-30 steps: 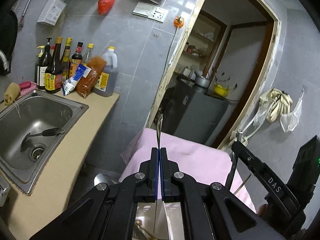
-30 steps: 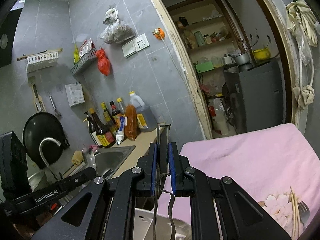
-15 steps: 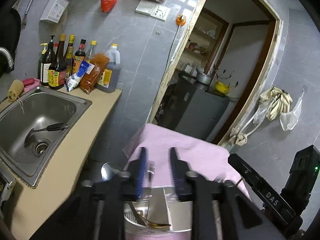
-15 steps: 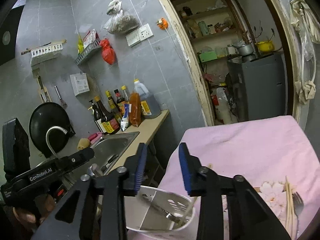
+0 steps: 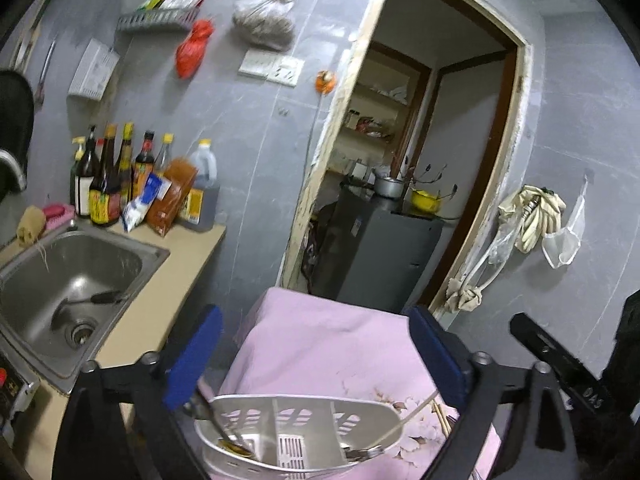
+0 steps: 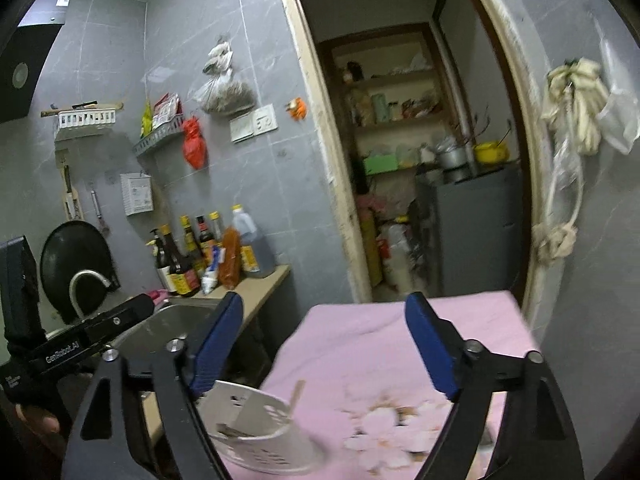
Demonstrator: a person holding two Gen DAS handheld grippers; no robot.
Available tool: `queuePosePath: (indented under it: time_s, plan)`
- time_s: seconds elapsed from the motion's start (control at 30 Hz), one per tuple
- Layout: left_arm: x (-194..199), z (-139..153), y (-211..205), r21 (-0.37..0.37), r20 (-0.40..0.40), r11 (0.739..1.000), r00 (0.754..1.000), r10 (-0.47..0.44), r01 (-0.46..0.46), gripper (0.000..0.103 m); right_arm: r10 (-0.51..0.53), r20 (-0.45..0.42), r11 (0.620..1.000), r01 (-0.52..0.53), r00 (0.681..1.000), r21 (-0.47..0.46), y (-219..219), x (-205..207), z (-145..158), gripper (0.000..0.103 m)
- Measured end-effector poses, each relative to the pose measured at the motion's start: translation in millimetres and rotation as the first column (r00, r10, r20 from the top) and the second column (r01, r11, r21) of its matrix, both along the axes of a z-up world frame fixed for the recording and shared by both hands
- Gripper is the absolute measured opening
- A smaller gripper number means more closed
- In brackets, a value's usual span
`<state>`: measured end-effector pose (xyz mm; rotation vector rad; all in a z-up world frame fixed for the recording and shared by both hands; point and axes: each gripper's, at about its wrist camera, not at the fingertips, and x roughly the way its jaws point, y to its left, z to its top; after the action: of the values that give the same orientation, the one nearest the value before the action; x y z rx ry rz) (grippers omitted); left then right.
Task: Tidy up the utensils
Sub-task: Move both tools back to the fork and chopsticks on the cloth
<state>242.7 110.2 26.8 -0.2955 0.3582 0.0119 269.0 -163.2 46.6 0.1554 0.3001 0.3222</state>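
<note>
Caddy (image 5: 296,432) sits on the near left corner of the pink cloth (image 5: 328,344), white slotted plastic with a divider. Spoon (image 5: 216,428) leans in its left compartment, bowl up at the rim; a chopstick (image 5: 412,416) slants out over the right rim, with something metal low in the right compartment, too blurred to name. More chopsticks (image 5: 442,420) lie on the cloth just right of the caddy. Judgement: the utensils are light, stiff and thin; the metal ones look slick, so pinch mid-handle, not at the bowl, and take chopsticks one pair at a time near the middle. The caddy looks light and tippy, so don't knock the rim. Left gripper (image 5: 316,356) has just been opening, jaws wide, nothing between them. Right gripper (image 6: 324,344) likewise: just opened wide, empty, above the caddy. Sink (image 5: 156,256) lies far left.
</note>
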Motion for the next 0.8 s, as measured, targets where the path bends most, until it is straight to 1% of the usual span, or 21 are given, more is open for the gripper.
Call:
queuePosePath:
  time_s: [0.07, 0.13, 0.23, 0.4, 0.6, 0.8]
  plan:
    - [-2, 4, -12, 0.030, 0.018, 1.000, 1.000, -0.002, 0.002, 0.101, -0.025, 0.014, 1.000, 0.026, 1.000, -0.016, -13, -6, 6, 0.092]
    - [-4, 8, -29, 0.067, 0.037, 0.998, 0.999, -0.014, 0.012, 0.102, -0.055, 0.021, 0.998, 0.056, 0.998, -0.031, -27, -11, 11, 0.093]
    - [-5, 8, -51, 0.096, 0.044, 0.995, 0.998, -0.038, 0.034, 0.102, -0.092, 0.022, 0.995, 0.093, 0.996, -0.043, -49, -16, 15, 0.095]
    - [-7, 5, -87, 0.118, 0.046, 0.990, 0.996, -0.079, 0.073, 0.102, -0.142, 0.014, 0.988, 0.142, 0.990, -0.066, -88, -22, 14, 0.095]
    - [-8, -6, -130, 0.140, 0.035, 0.984, 0.992, -0.120, 0.114, 0.102, -0.196, -0.023, 0.977, 0.194, 0.980, -0.086, -133, -25, 2, 0.095]
    - [-1, -22, -168, 0.130, -0.001, 0.978, 0.986, -0.165, 0.163, 0.102, -0.235, -0.060, 0.967, 0.227, 0.970, -0.117, -171, -21, -15, 0.095]
